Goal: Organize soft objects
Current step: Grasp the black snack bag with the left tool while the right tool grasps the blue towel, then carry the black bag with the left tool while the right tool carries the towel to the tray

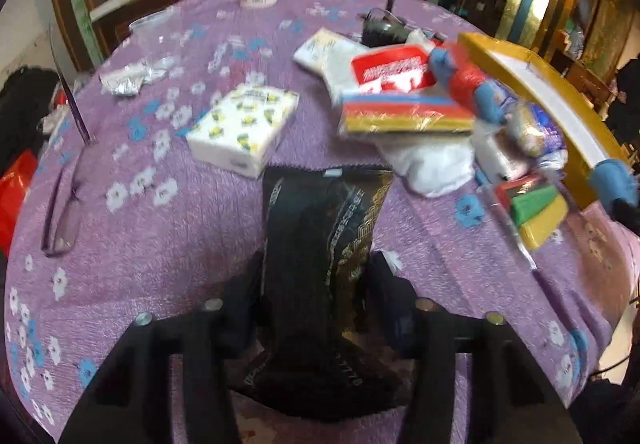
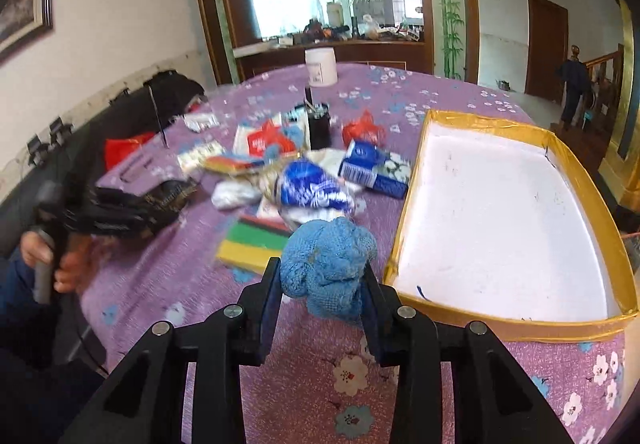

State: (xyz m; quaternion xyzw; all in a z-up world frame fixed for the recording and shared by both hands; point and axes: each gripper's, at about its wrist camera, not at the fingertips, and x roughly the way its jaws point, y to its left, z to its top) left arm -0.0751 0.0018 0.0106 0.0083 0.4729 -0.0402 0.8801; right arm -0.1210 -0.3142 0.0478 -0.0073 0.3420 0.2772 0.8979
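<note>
A black packet with gold print (image 1: 320, 244) lies lengthwise on the purple flowered tablecloth, and my left gripper (image 1: 316, 284) is shut on its sides. The right wrist view shows that gripper (image 2: 120, 215) at the left, held by a hand, with the black packet in it. My right gripper (image 2: 322, 276) is shut on a crumpled blue knitted cloth (image 2: 328, 264), lifted just above the table. The gold-rimmed white box (image 2: 508, 328) sits directly to its right, with nothing inside.
A pile of soft goods covers the table's middle: a lemon-print tissue pack (image 1: 244, 127), a striped sponge pack (image 1: 404, 111), coloured sponges (image 2: 252, 244), a blue tissue packet (image 2: 376, 167). A white jar (image 2: 320, 65) stands at the far edge. Glasses (image 1: 64, 203) lie at the left.
</note>
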